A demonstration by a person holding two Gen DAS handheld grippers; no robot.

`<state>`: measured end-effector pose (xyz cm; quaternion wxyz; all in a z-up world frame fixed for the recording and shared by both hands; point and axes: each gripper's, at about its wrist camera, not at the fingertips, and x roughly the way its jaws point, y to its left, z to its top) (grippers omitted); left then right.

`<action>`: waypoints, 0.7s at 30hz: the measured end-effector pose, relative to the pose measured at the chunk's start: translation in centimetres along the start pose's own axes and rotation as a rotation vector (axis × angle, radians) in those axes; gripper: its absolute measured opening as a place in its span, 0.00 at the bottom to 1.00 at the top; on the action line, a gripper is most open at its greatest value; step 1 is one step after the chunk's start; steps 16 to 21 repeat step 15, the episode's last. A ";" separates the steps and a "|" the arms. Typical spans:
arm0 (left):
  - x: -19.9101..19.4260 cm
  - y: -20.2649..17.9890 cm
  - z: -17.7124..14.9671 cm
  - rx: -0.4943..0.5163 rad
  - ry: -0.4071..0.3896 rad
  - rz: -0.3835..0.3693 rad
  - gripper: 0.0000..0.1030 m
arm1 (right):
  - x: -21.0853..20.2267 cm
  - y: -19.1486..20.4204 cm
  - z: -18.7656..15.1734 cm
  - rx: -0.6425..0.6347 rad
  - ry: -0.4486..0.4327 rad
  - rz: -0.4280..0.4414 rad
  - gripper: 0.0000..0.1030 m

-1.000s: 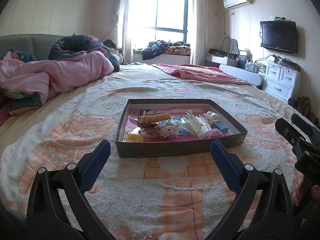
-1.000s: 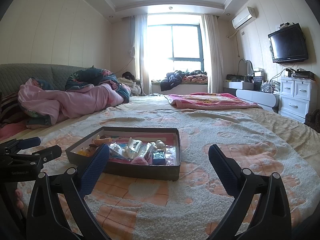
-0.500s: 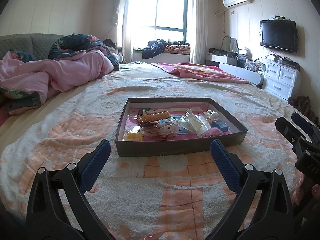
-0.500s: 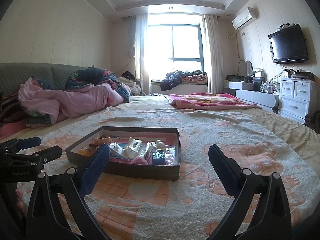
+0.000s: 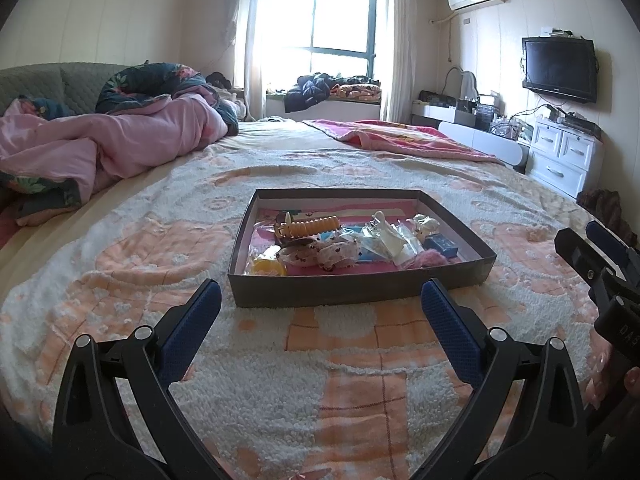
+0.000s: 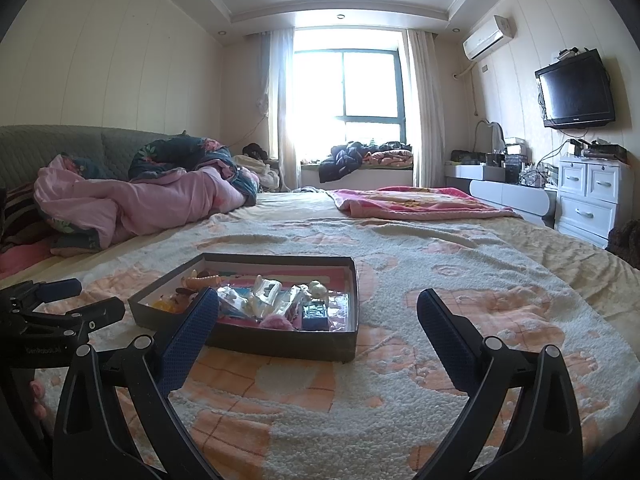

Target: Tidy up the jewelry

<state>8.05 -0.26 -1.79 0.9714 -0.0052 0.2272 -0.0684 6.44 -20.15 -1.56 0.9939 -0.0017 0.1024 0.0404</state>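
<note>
Your left gripper [image 5: 320, 312] hangs low over the peach-and-white tufted bedspread [image 5: 280, 380], its blue-padded jaws spread wide with nothing between them. Straight ahead of it, centred between the two pads, sits the shallow dark grey cardboard box [image 5: 352, 290], so you are lined up squarely on its near wall. Inside the box, from your left: a yellow round piece [image 5: 267, 266] at the near corner, a ribbed peach hair clip [image 5: 316, 226] behind it, a white patterned fabric scrunchie [image 5: 338, 254], clear plastic sachets [image 5: 386, 242], a fuzzy pink bobble [image 5: 430, 258] and a small blue box [image 5: 440, 245]. All of it lies heaped together on the pink lining rather than sorted, though whether this is the muddle to tidy or the gathered result, you cannot settle from here.

Your right gripper [image 6: 318, 312] is likewise wide apart and empty, held beside the left one. From it the box lies ahead and to the left, its near right corner [image 6: 352, 346] falling between the pads.
</note>
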 end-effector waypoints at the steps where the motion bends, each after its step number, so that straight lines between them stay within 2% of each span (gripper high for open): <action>1: 0.0 0.1 0.0 -0.004 0.003 0.000 0.89 | 0.0 -0.1 0.0 0.001 0.003 -0.002 0.94; 5: 0.1 0.4 0.1 -0.025 0.009 0.006 0.89 | 0.1 -0.6 0.0 0.010 0.010 -0.007 0.94; 8: 0.7 1.6 0.6 -0.061 0.036 0.047 0.89 | 0.7 -1.7 0.4 0.060 0.034 -0.023 0.94; 12: 2.6 5.7 2.3 -0.164 0.093 0.143 0.89 | 3.2 -6.3 1.9 0.154 0.071 -0.177 0.94; 14: 4.2 9.3 3.5 -0.251 0.138 0.208 0.89 | 5.7 -10.2 3.1 0.188 0.131 -0.333 0.94; 15: 5.3 11.0 4.0 -0.266 0.178 0.264 0.89 | 6.9 -11.6 3.3 0.190 0.168 -0.391 0.94; 21: 5.3 11.0 4.0 -0.266 0.178 0.264 0.89 | 6.9 -11.6 3.3 0.190 0.168 -0.391 0.94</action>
